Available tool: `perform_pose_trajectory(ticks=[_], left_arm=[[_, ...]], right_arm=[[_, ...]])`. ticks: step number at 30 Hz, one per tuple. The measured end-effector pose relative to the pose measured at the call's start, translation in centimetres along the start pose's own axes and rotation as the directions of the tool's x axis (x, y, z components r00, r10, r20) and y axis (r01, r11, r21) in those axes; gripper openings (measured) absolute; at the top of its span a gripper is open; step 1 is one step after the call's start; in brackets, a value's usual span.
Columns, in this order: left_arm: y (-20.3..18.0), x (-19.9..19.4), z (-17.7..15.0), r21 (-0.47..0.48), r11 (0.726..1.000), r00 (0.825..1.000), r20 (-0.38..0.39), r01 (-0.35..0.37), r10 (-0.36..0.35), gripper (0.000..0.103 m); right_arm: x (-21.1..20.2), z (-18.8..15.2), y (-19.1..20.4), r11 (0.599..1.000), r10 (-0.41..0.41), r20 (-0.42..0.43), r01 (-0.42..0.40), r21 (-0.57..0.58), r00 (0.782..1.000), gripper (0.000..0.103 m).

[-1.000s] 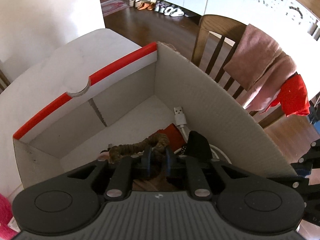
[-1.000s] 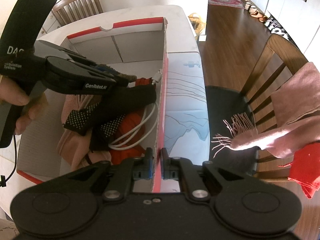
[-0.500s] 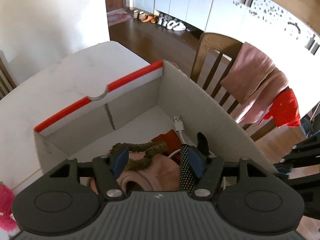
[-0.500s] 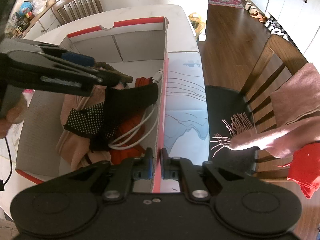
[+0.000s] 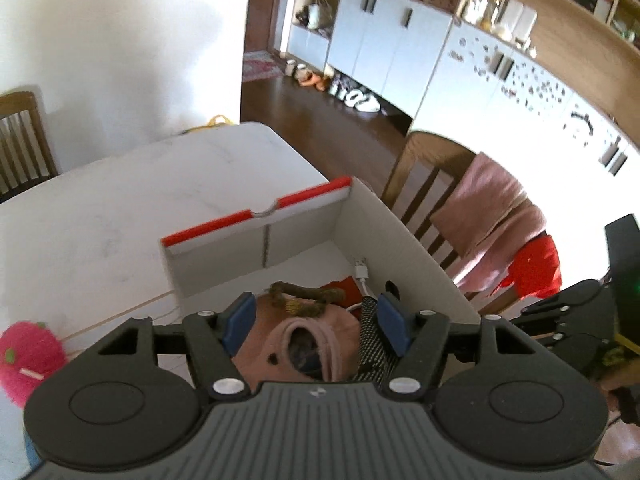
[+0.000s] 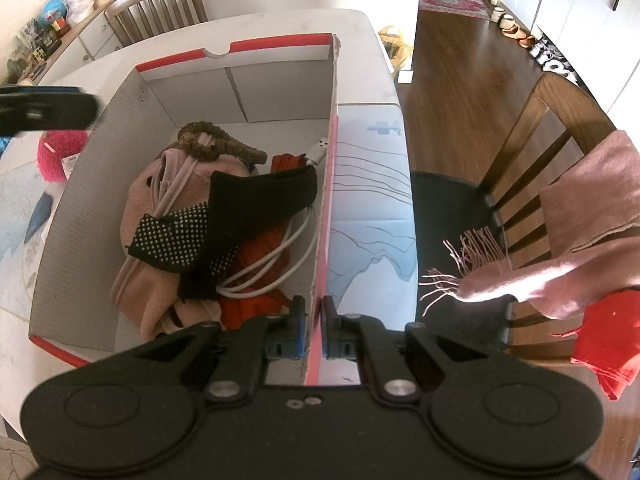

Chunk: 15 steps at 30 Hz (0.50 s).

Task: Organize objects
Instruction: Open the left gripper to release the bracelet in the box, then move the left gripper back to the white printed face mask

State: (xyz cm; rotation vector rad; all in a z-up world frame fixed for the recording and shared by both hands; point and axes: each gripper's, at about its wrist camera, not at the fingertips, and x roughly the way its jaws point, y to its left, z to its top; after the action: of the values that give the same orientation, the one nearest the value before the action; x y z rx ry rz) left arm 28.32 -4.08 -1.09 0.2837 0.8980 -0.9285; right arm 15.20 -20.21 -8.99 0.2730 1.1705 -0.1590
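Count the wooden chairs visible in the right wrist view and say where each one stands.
2. One chair stands at the table's far end, beyond the box. The other chair stands on the right of the table, with a pink scarf draped over it. Others may be out of view.

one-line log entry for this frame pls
left claw: open, empty, above box | right claw: shut on box wall | scrunchie: in box

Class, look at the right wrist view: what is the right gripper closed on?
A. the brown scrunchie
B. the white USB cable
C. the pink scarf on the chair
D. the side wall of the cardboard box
D: the right gripper has its jaws pressed against either face of the cardboard box side wall, while the white USB cable and brown scrunchie lie loose inside.
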Motion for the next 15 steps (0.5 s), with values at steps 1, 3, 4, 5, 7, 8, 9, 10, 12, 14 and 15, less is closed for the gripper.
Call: perform_pose_trajectory(ticks=[1,3,4,5,7,8,9,10,12,14,15], left_arm=[[0.4,-0.6,-0.1,-0.013,1.000,1.000,0.008,-0.009,0.010,0.070],[1.5,-1.9,-0.4,-0.043,0.999,0.999,0.022,-0.024,0.025,0.070],[2.0,-2.6,-0.5,-0.056,0.998,0.999,0.030,-0.032,0.034,0.070],[2.5,-3.2,-0.6,-0.066,0.997,0.998,0.036,-0.040,0.043,0.071],[3.4,-4.4,-1.0,-0.083,0.995,0.997,0.053,-0.058,0.063,0.076],[3.9,-4.9,-1.3,-0.089,0.994,0.995,0.060,-0.071,0.076,0.078],[4.4,-5.5,-1.5,-0.098,0.991,0.993,0.066,-0.087,0.093,0.078],[4.9,-5.9,-1.8,-0.107,0.989,0.992,0.069,-0.099,0.107,0.079],[6.1,-6.6,-2.5,-0.133,0.984,0.989,0.070,-0.121,0.131,0.081],[7.1,-7.0,-3.3,-0.160,0.977,0.986,0.067,-0.139,0.151,0.083],[7.7,-7.1,-3.7,-0.174,0.974,0.985,0.065,-0.147,0.160,0.083]], right_arm=[[0.0,0.0,0.0,1.000,0.000,-0.001,0.000,0.000,1.000,0.006],[0.0,0.0,0.0,1.000,-0.001,-0.001,0.001,-0.002,1.000,0.006],[-0.1,0.0,0.1,1.000,-0.002,-0.001,0.002,-0.003,1.000,0.007],[-0.1,0.0,0.1,1.000,-0.003,-0.002,0.003,-0.003,1.000,0.007],[-0.1,0.0,0.1,1.000,-0.004,-0.002,0.004,-0.005,1.000,0.007],[-0.1,0.0,0.1,1.000,-0.005,-0.003,0.005,-0.005,1.000,0.007],[-0.1,0.0,0.1,1.000,-0.007,-0.003,0.007,-0.006,1.000,0.006],[-0.1,0.0,0.2,1.000,-0.007,-0.003,0.007,-0.006,1.000,0.006],[-0.1,0.0,0.1,1.000,-0.007,-0.004,0.007,-0.004,1.000,0.006],[-0.1,0.0,0.1,1.000,-0.008,-0.006,0.008,-0.003,1.000,0.006],[0.0,0.0,0.1,1.000,-0.008,-0.007,0.008,-0.003,1.000,0.006]])
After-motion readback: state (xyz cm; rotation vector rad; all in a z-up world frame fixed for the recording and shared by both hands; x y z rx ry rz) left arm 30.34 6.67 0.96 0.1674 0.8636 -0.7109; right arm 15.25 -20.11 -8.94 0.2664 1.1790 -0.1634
